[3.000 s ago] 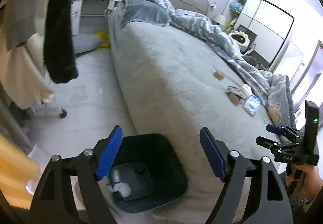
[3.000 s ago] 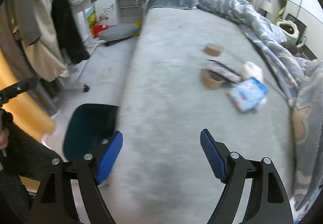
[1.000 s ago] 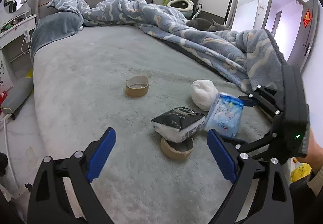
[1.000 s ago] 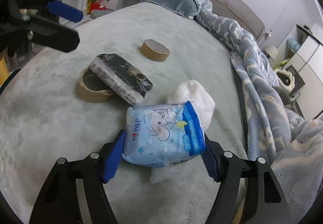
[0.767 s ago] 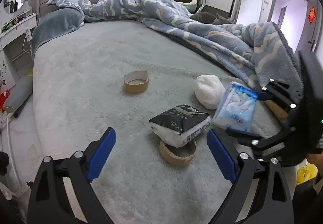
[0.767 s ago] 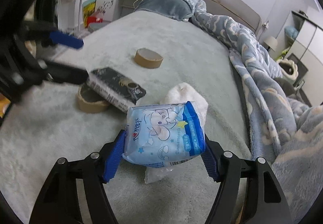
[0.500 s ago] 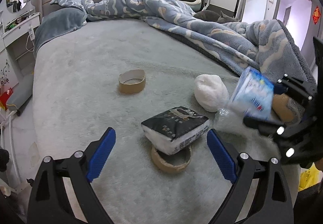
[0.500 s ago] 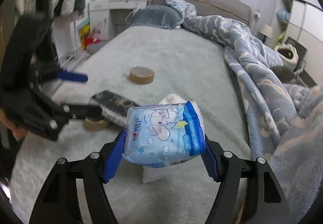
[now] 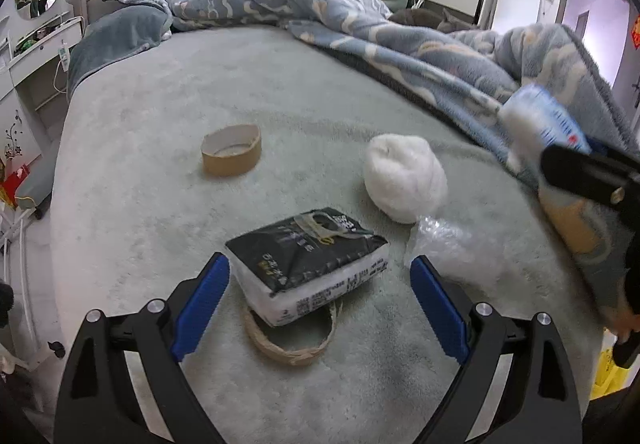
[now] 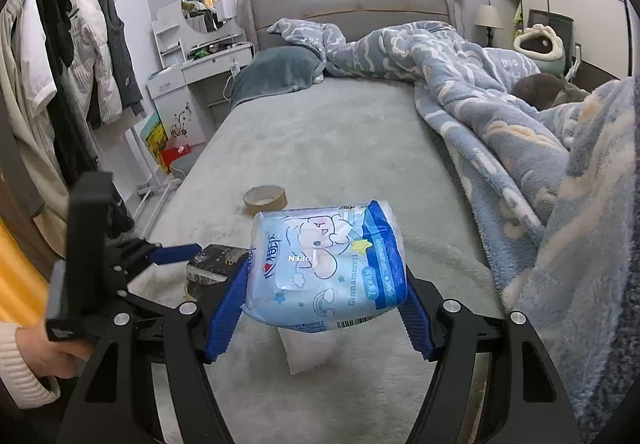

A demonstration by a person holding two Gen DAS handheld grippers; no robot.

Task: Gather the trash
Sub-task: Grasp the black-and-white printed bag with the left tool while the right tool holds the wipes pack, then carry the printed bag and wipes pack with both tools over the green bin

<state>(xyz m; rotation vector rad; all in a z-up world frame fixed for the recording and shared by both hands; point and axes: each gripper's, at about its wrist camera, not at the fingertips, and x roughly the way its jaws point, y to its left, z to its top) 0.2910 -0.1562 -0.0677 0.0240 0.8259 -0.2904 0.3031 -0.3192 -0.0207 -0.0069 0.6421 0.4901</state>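
- Grey bed (image 9: 168,116), patterned blue blanket (image 10: 480,92) heaped along its far side.
- My right gripper (image 10: 320,308) clamps the blue wet-wipes pack (image 10: 324,268), held above the bed.
- My left gripper (image 9: 320,296) — jaws wide, empty — flanks the black tissue pack (image 9: 304,256) lying on a cardboard tape core (image 9: 292,340).
- Second tape core (image 9: 231,156) and white wad (image 9: 404,180) lie beyond.

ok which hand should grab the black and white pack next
Left. Its tool is open and empty, with the black and white pack lying just ahead between its fingers. The right tool is already clamped on the blue wipes pack.
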